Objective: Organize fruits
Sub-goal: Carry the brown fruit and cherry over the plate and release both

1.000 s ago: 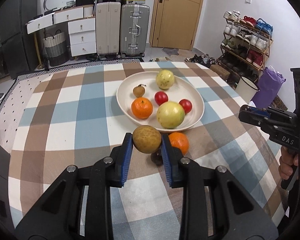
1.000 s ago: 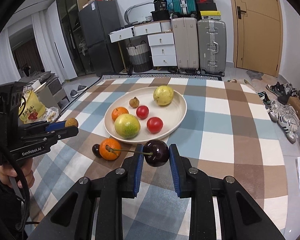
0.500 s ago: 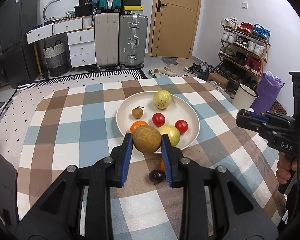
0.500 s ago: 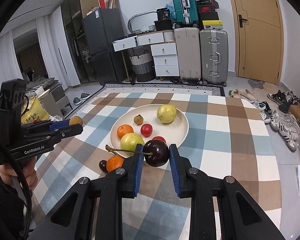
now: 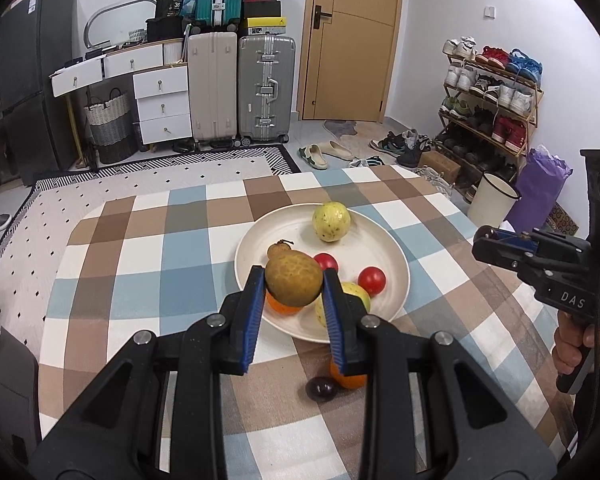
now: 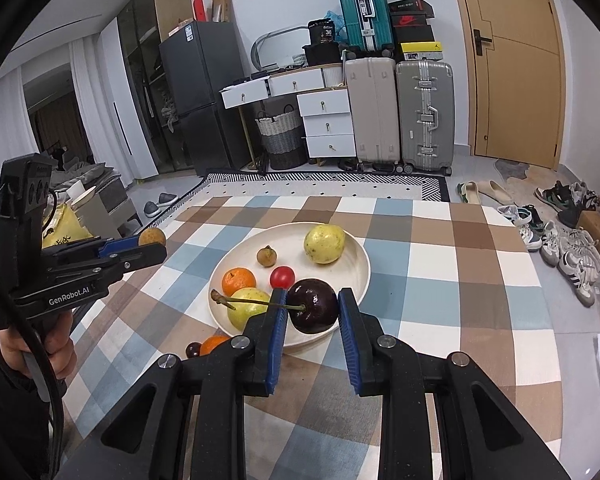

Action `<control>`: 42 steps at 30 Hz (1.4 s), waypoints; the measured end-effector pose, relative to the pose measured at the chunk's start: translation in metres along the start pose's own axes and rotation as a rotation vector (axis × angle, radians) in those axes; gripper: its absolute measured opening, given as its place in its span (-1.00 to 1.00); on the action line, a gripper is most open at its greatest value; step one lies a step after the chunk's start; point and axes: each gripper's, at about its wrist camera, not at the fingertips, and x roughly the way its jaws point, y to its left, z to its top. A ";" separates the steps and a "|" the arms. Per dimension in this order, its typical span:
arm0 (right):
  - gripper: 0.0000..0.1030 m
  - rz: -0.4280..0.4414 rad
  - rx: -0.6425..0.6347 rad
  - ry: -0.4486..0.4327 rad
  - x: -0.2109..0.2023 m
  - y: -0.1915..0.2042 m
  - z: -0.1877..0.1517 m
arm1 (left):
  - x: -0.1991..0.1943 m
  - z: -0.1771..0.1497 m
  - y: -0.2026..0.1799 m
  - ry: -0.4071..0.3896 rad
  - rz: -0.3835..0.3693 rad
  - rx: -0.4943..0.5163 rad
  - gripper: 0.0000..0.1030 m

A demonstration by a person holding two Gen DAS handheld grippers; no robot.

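The white plate [image 6: 356,280] on the checked tablecloth [image 6: 440,280] serves as the landmark. Far left of it in the right wrist view, a hand [image 6: 40,344] holds the left gripper [image 5: 293,280], which is clenched on a rough brown round fruit [image 5: 294,283]; in its own camera that fruit hangs over the plate's near-left part, clear of the fruit below it.

On the cloth just off the plate's near-left rim lie a loose dark cherry [image 6: 193,349] and a loose orange [image 6: 216,343], touching each other.

Inside the plate, at its left, sits an orange [image 6: 239,281]. Just nearer than it lies a yellow-green round fruit [image 6: 249,307]. Toward the far side, left of centre, is a small brown fruit with a stem [image 6: 267,256]. Near the plate's centre rests a red cherry tomato [image 6: 282,276]; the left wrist view shows a second cherry tomato [image 5: 371,281] to its right. At the far right of the plate lies a pale yellow speckled fruit [image 6: 324,243].

The right gripper [image 6: 314,312] grasps a dark cherry [image 6: 314,311] between its blue pads [image 6: 278,320], held above the plate's near rim, its long stem [image 6: 244,303] pointing left across the yellow-green fruit.

Right of the plate the cloth is bare, and beyond the table edge shoes [image 6: 572,256] lie on the floor.
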 end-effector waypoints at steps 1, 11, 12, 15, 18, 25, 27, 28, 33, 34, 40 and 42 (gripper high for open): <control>-0.50 -0.001 0.002 -0.003 0.001 -0.001 0.001 | 0.002 0.001 0.001 0.000 0.000 -0.001 -0.50; -0.50 -0.001 0.026 0.022 0.031 -0.012 0.012 | 0.035 0.009 0.004 0.027 -0.004 0.006 -0.50; -0.50 -0.002 0.026 0.026 0.035 -0.012 0.014 | 0.039 0.009 0.005 0.031 -0.004 0.004 -0.50; -0.50 -0.001 0.027 0.029 0.044 -0.013 0.016 | 0.049 0.011 0.010 0.041 -0.002 -0.002 -0.50; -0.50 0.003 0.024 0.033 0.052 -0.014 0.019 | 0.060 0.012 0.014 0.053 0.008 -0.001 -0.50; -0.50 0.011 0.022 0.049 0.073 -0.016 0.022 | 0.086 0.012 0.025 0.083 0.017 -0.009 -0.50; -0.50 0.015 0.018 0.056 0.080 -0.017 0.021 | 0.093 0.012 0.027 0.092 0.024 -0.005 -0.50; -0.50 0.016 0.017 0.059 0.083 -0.018 0.022 | 0.098 0.011 0.029 0.099 0.031 -0.003 -0.50; -0.50 0.018 0.012 0.085 0.102 -0.022 0.021 | 0.116 0.009 0.032 0.125 0.033 -0.002 -0.50; -0.50 0.017 0.011 0.089 0.105 -0.023 0.020 | 0.120 0.009 0.032 0.129 0.036 -0.001 -0.50; -0.50 0.016 0.045 0.099 0.122 -0.035 0.023 | 0.134 0.006 0.033 0.145 0.044 0.009 -0.50; -0.50 0.018 0.043 0.112 0.129 -0.037 0.023 | 0.140 0.005 0.033 0.151 0.043 0.011 -0.50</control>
